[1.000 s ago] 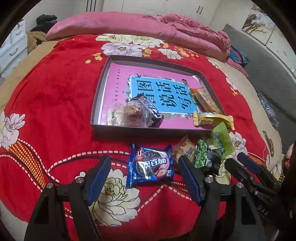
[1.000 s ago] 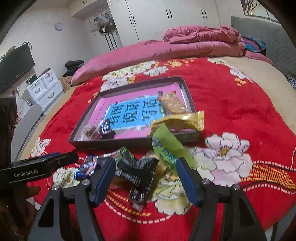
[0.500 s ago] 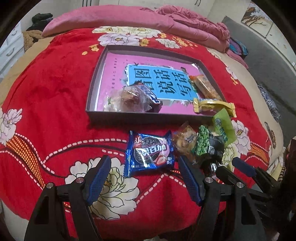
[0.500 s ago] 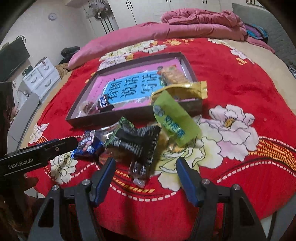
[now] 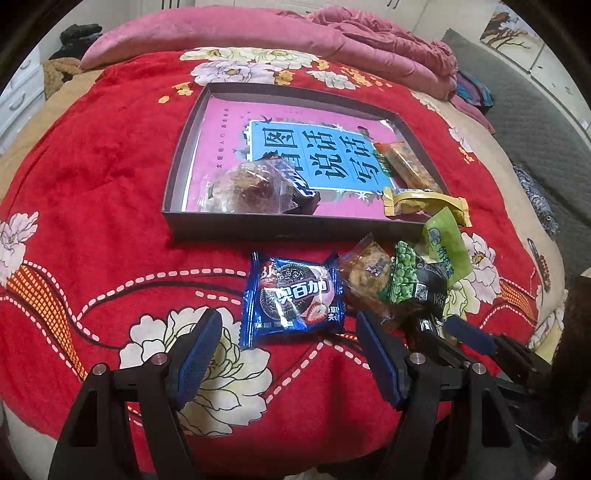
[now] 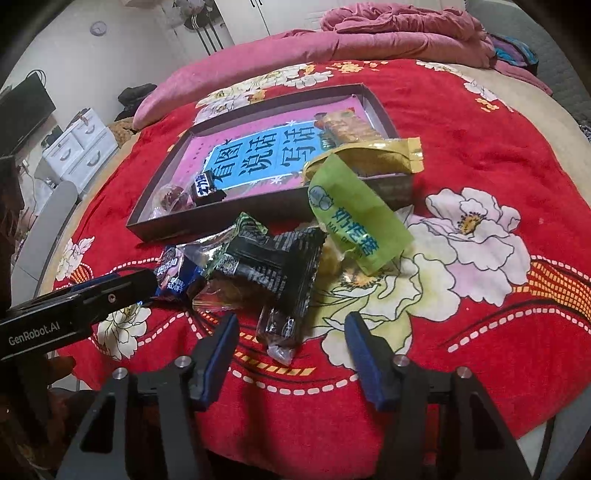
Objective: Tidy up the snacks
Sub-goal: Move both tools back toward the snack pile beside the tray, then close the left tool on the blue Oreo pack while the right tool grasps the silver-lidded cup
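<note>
Right wrist view: blue cookie packet (image 6: 173, 275) half hidden behind left gripper (image 5: 291, 363); both grippers spread apart, right gripper (image 6: 291, 354) empty

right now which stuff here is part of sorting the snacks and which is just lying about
Part of the job: blue cookie packet, green pea packet, lime green packet, yellow packet, tray.

Lying about: pink quilt, white drawers, wall clock.

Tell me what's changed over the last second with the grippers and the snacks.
Both open grippers eased toward the snacks: left gripper nearer the blue cookie packet, right gripper nearer the black packet. Nothing was grasped or released; snacks and tray stayed put.
</note>
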`<control>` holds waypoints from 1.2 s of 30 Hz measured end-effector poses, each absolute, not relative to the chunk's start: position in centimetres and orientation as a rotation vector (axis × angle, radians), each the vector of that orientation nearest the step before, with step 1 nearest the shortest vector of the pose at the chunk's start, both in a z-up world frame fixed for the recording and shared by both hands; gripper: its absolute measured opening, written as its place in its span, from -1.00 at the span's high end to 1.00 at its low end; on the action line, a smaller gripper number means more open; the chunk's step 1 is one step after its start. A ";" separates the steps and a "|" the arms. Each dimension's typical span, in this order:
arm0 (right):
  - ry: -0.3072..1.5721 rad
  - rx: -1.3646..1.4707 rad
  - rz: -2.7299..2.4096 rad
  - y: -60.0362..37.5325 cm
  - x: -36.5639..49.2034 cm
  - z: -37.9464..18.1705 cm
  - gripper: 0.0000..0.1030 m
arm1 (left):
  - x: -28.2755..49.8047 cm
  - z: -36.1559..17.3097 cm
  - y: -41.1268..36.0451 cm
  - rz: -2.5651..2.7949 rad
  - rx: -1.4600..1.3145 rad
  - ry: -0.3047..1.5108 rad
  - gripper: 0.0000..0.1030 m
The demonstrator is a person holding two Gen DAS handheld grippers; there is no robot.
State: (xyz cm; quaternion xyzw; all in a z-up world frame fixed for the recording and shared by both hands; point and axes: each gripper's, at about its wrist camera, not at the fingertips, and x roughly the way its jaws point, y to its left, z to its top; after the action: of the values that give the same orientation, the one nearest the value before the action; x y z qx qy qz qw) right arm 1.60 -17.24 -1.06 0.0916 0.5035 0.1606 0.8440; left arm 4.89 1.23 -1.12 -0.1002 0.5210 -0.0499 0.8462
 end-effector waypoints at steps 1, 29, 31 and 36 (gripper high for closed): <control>1.070 0.193 0.341 -17.1 1.7 -1.2 0.04 | 4.9 -1.2 1.2 -0.106 -0.211 1.100 -0.48; 1.080 0.147 0.347 -16.0 3.3 -2.9 0.46 | 7.2 -4.2 0.3 -0.080 -0.228 1.196 -0.48; 1.081 0.171 0.357 -16.2 3.4 -2.9 0.46 | 7.4 -4.4 0.2 -0.079 -0.229 1.203 -0.48; 1.067 0.216 0.356 -17.2 3.2 -2.4 0.47 | 7.9 -4.8 -0.1 -0.072 -0.225 1.212 -0.48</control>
State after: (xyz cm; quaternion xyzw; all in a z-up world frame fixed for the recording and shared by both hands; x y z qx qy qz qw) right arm 3.18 -17.24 -2.38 0.1022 0.5050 0.1683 0.8404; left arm 7.90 -0.13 -4.78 -0.1053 0.5682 -0.0339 0.8154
